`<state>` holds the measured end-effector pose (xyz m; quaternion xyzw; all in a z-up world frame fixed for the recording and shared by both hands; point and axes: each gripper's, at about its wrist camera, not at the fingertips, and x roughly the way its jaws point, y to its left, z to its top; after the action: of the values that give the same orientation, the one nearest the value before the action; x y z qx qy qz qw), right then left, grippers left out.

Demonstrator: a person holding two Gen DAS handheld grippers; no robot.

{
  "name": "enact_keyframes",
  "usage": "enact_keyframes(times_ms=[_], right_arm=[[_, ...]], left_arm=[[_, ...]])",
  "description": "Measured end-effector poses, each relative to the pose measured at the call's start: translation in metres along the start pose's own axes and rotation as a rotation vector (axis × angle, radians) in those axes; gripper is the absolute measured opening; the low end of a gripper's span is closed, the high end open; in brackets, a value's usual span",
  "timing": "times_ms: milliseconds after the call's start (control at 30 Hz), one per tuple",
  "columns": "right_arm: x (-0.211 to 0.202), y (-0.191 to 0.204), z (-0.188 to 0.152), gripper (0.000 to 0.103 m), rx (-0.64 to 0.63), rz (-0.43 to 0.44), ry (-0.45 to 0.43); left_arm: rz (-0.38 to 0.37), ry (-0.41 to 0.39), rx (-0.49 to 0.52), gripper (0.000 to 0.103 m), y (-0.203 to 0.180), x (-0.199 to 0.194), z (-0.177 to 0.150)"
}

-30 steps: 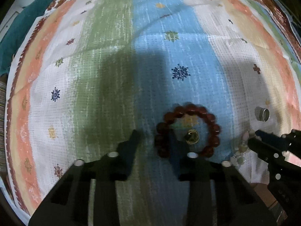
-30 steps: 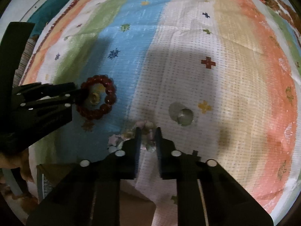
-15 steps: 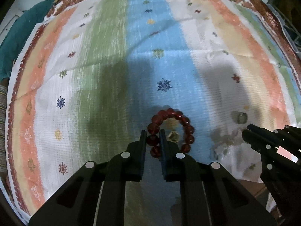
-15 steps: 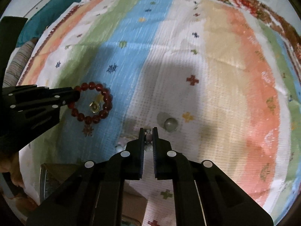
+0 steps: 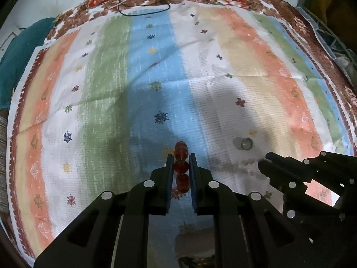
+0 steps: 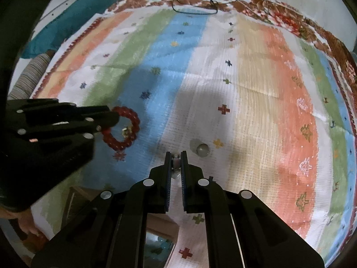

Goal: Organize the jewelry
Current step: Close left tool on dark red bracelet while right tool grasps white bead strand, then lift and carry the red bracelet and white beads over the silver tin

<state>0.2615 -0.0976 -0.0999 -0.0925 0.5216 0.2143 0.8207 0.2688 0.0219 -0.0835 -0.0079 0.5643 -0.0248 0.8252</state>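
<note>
My left gripper (image 5: 181,156) is shut on a red bead bracelet (image 5: 181,167) and holds it lifted edge-on above the striped cloth (image 5: 111,89). In the right wrist view the bracelet (image 6: 125,131) hangs as a ring from the left gripper (image 6: 111,117), with a small gold piece (image 6: 125,131) seen inside the ring. My right gripper (image 6: 176,156) is shut on a pale bead bracelet (image 6: 176,163), mostly hidden between the fingers. A silver ring (image 6: 202,150) lies on the cloth just right of the right gripper; it also shows in the left wrist view (image 5: 245,144).
A black cord (image 5: 142,2) lies at the far edge of the cloth. A teal cushion (image 6: 73,15) sits at the far left. An open box (image 6: 156,241) shows below the near table edge, under the right gripper.
My left gripper closed on the red bracelet and lifted it off the cloth. My right gripper closed on the pale bracelet and raised it. Both views have pulled back.
</note>
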Motion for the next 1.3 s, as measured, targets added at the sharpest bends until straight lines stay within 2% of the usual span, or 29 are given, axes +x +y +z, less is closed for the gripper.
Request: enact_keyframes(times_ms=[767,1067,1300], right_arm=[[-0.033,0.001,-0.01,0.008,0.019,-0.007,-0.069],[-0.052,0.003,-0.014,0.008,0.021,-0.023,-0.123],[-0.064,0.006,-0.022,0.008,0.037,0.001,-0.15]], left_arm=[[-0.007,-0.058,-0.021,0.013,0.002,-0.039,-0.016],[-0.015,-0.078,-0.025,0.013,0.001,-0.055,-0.024],[-0.02,-0.115,-0.003,0.013,-0.007,-0.072,-0.035]])
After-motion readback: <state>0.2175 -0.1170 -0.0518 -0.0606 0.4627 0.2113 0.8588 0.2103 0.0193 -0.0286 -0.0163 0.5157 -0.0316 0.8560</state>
